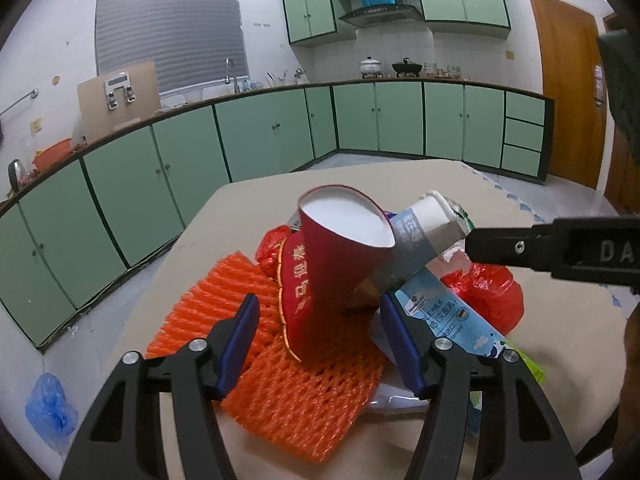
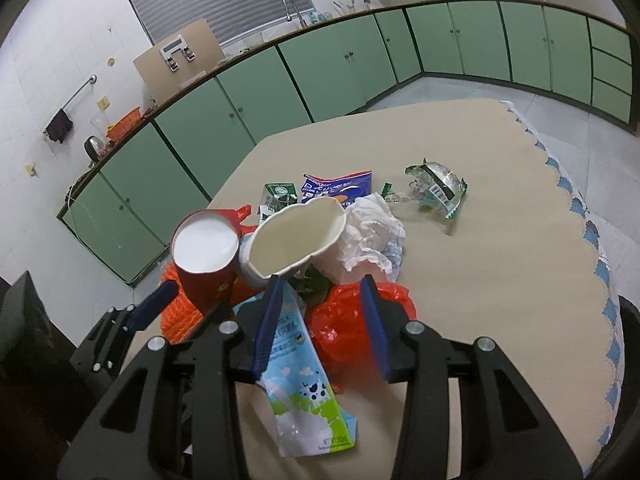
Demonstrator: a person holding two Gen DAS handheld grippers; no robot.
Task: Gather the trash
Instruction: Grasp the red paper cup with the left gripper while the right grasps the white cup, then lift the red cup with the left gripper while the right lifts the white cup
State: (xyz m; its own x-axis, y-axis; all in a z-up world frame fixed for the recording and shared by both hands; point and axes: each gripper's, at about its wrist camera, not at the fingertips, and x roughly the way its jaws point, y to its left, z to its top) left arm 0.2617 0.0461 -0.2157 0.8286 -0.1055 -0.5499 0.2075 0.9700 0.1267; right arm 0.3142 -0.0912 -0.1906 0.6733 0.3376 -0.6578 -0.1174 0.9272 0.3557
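A pile of trash lies on the beige table [image 2: 500, 280]. A tilted red paper cup [image 1: 340, 264] leans on an orange foam net [image 1: 240, 320], between the fingers of my left gripper [image 1: 318, 300]. The pads stand apart from its sides. A white cup [image 2: 296, 236] with a squashed rim rests against the red cup [image 2: 204, 256]. My right gripper [image 2: 320, 280] is open over a red plastic bag [image 2: 348, 320], its left fingertip against the white cup's rim. A flattened milk carton [image 2: 304, 380] lies under that gripper. In the left wrist view one of the right gripper's fingers [image 1: 520, 248] reaches the white cup [image 1: 428, 224].
Behind the pile lie a crumpled white tissue [image 2: 372, 232], a blue wrapper [image 2: 336, 186], a green carton [image 2: 280, 196] and a clear green wrapper [image 2: 436, 184]. The table's scalloped edge [image 2: 592, 232] runs on the right. Green cabinets [image 1: 260, 132] line the walls; a blue bag [image 1: 50, 404] lies on the floor.
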